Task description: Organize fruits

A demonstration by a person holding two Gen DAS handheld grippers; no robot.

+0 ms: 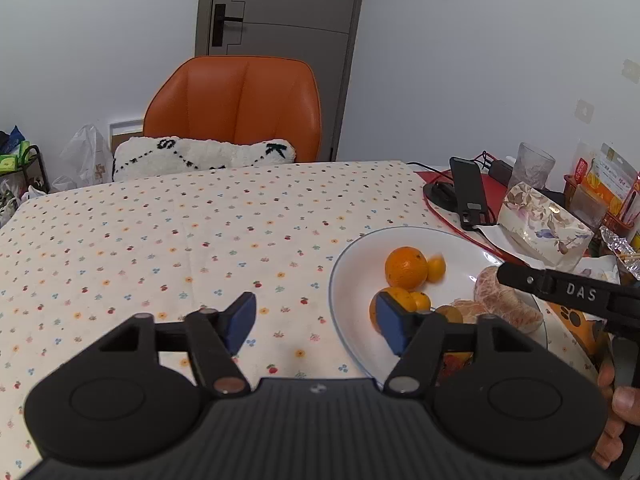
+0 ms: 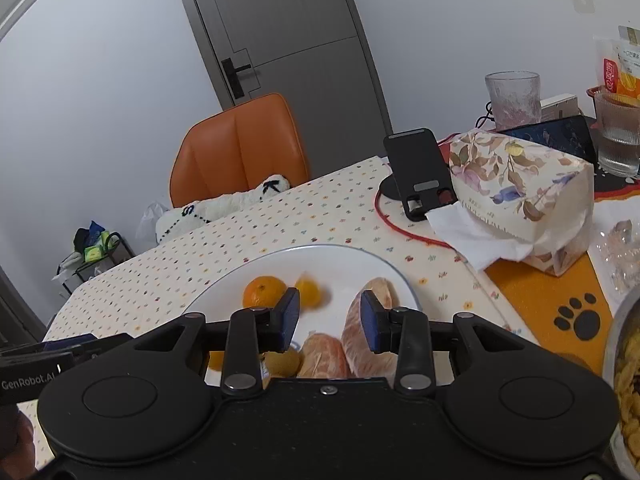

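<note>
A white plate on the dotted tablecloth holds the fruit. On it lie an orange, a small kumquat, a second orange partly hidden behind my finger, a peeled mandarin and a peeled pomelo segment. My left gripper is open at the plate's left rim, holding nothing. My right gripper hovers open low over the plate, with nothing between its fingers. The pomelo segment lies by its right finger, the orange and a blurred kumquat just ahead.
A floral tissue box, a phone on a stand and glasses crowd the table's right side. A metal bowl of snacks sits at the right edge. An orange chair with a cushion stands behind the table.
</note>
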